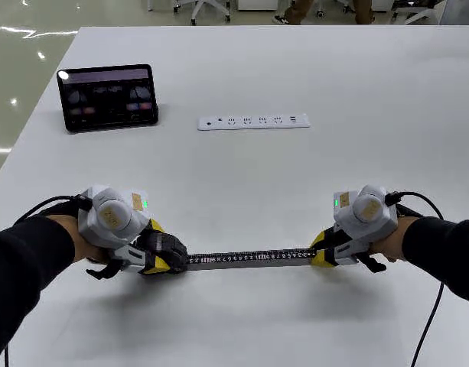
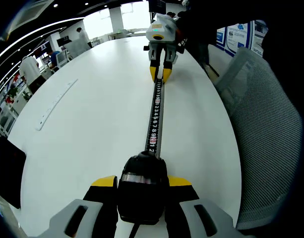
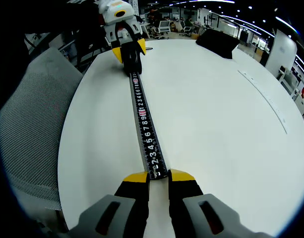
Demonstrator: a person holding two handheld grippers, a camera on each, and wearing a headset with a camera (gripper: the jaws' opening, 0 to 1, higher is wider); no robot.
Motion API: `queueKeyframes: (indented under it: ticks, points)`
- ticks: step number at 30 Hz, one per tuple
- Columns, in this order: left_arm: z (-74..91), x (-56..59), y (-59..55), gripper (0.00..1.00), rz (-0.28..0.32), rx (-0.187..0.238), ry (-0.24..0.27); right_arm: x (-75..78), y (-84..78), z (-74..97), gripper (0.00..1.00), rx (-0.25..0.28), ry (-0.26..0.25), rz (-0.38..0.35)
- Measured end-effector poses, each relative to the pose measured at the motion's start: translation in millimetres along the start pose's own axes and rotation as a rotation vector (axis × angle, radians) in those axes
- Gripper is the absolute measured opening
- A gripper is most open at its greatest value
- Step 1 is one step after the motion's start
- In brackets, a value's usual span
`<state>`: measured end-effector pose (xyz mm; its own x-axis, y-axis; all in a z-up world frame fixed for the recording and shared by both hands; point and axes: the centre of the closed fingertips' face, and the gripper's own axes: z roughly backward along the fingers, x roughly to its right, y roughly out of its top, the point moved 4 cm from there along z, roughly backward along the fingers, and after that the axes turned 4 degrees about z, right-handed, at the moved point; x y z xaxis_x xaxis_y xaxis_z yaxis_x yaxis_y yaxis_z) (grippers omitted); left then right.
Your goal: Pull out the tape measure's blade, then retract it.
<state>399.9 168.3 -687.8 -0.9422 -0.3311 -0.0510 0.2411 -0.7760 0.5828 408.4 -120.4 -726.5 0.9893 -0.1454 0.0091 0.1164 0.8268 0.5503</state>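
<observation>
Left claw [image 1: 157,246] clamps the case [image 1: 173,251]; right claw [image 1: 317,252] pinches the blade [image 1: 249,258] tip. The blade lies straight between them along the desk [image 1: 333,84], so retracting likely means closing that gap.

A white table [image 1: 295,69] is recorded, its surface plain. A dark tablet [image 1: 108,97] is stood propped at the far left, its screen lit with rows of icons too small to be read. A white power strip [image 1: 254,121] is laid flat to the right of it, well apart. A glossy floor [image 1: 20,61] is seen past the table's left edge, and chair bases [image 1: 203,9] past the far edge. A grey mesh chair back [image 2: 266,124] is noted beside the table in the left gripper view.
</observation>
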Motion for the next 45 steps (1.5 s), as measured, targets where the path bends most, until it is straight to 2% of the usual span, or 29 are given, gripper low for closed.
queueKeyframes:
  ticks: [14, 19, 25, 27, 28, 31, 34, 36, 37, 38, 40, 41, 42, 44, 45]
  points:
    - [-0.8, -1.6, 0.6, 0.33, 0.012, 0.021, -0.011, 0.5, 0.5, -0.6, 0.1, 0.0, -0.002, 0.006]
    - [0.3, 0.8, 1.1, 0.33, -0.007, 0.012, -0.013, 0.2, 1.7, -1.1, 0.11, -0.009, 0.002, 0.019]
    - [-0.1, -0.1, 1.7, 0.34, 0.016, 0.014, 0.003, -0.2, 1.9, -0.8, 0.11, -0.012, -0.002, 0.036]
    - [-0.9, -2.7, -3.0, 0.36, 0.098, 0.016, 0.03, -0.2, 2.8, -0.9, 0.12, -0.022, -0.006, 0.023]
    - [0.4, -2.9, -8.9, 0.38, 0.132, -0.009, 0.038, -0.3, 3.6, -1.1, 0.12, -0.029, -0.006, 0.026]
    - [1.2, -9.5, -14.0, 0.47, 0.166, 0.021, 0.091, 0.4, 3.8, -1.7, 0.12, -0.05, -0.006, 0.025]
    - [7.4, -14.1, -17.0, 0.57, 0.284, 0.047, 0.132, -0.9, 4.5, -1.6, 0.13, -0.053, -0.029, -0.002]
    - [15.9, -16.8, -19.0, 0.6, 0.375, 0.064, 0.159, -2.0, 6.7, -2.1, 0.19, -0.047, -0.054, -0.012]
    - [20.8, -17.3, -17.8, 0.63, 0.435, 0.096, 0.161, -1.6, 10.4, -1.9, 0.23, -0.036, -0.072, -0.019]
    - [24.6, -19.5, -16.1, 0.65, 0.458, 0.129, 0.17, -1.0, 13.0, -1.2, 0.26, -0.027, -0.084, -0.014]
    - [35.7, -23.4, -14.8, 0.75, 0.51, 0.201, 0.194, 4.1, 18.7, 3.1, 0.29, -0.009, -0.142, 0.0]
    - [39.6, -24.0, -14.3, 0.79, 0.538, 0.226, 0.194, 5.0, 19.9, 4.7, 0.29, -0.005, -0.154, -0.002]
    - [45.2, -26.1, -14.6, 0.84, 0.564, 0.265, 0.197, 5.4, 24.0, 8.1, 0.3, 0.021, -0.162, -0.018]
    - [53.6, -28.6, -15.1, 0.97, 0.571, 0.312, 0.212, 5.7, 28.7, 14.9, 0.33, 0.05, -0.174, -0.038]
    - [60.3, -28.7, -19.1, 0.99, 0.572, 0.312, 0.22, 6.7, 30.4, 20.4, 0.35, 0.063, -0.193, -0.04]
